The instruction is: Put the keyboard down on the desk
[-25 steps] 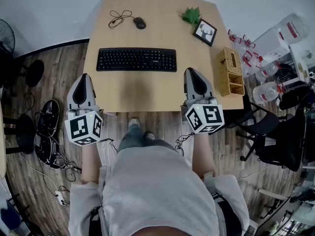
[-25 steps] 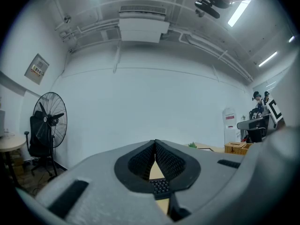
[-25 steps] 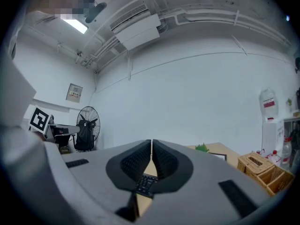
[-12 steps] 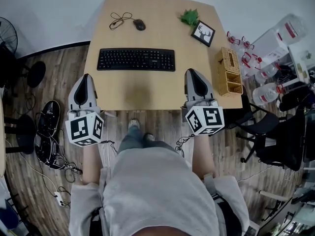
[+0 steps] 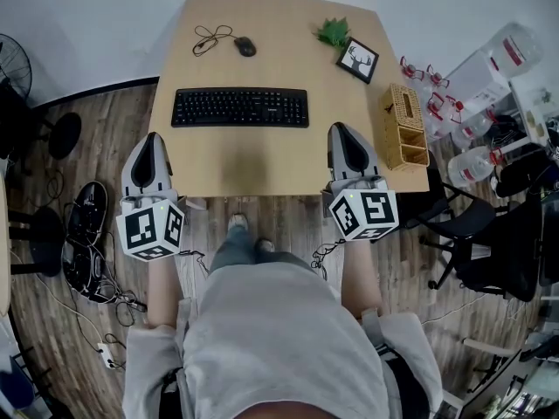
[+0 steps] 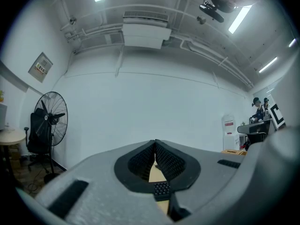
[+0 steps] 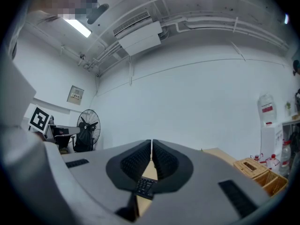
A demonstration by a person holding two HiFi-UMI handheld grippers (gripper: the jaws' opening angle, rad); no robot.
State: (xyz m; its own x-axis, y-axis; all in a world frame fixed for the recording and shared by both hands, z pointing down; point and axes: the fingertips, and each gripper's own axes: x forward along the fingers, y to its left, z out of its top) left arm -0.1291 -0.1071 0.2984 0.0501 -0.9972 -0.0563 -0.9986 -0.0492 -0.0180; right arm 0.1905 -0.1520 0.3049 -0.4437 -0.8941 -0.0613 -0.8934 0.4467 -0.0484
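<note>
A black keyboard (image 5: 240, 108) lies flat on the light wooden desk (image 5: 271, 160), across its middle. My left gripper (image 5: 148, 139) hovers at the desk's front left corner, shut and empty, well short of the keyboard. My right gripper (image 5: 343, 131) hangs over the desk's front right edge, also shut with nothing in it. In the left gripper view the jaws (image 6: 155, 142) meet tip to tip, and a strip of keyboard (image 6: 161, 189) shows below them. The right gripper view shows its jaws (image 7: 151, 142) closed, with keyboard keys (image 7: 143, 186) below.
At the desk's back lie a black mouse (image 5: 245, 47) with a coiled cable, a small green plant (image 5: 334, 31) and a framed picture (image 5: 361, 58). A wicker organiser (image 5: 404, 129) sits at the right edge. A fan (image 6: 47, 125) stands left; office chairs and water bottles (image 5: 476, 160) stand right.
The desk and its objects have slid slightly up in the head view. Both grippers stay shut and nearly still.
</note>
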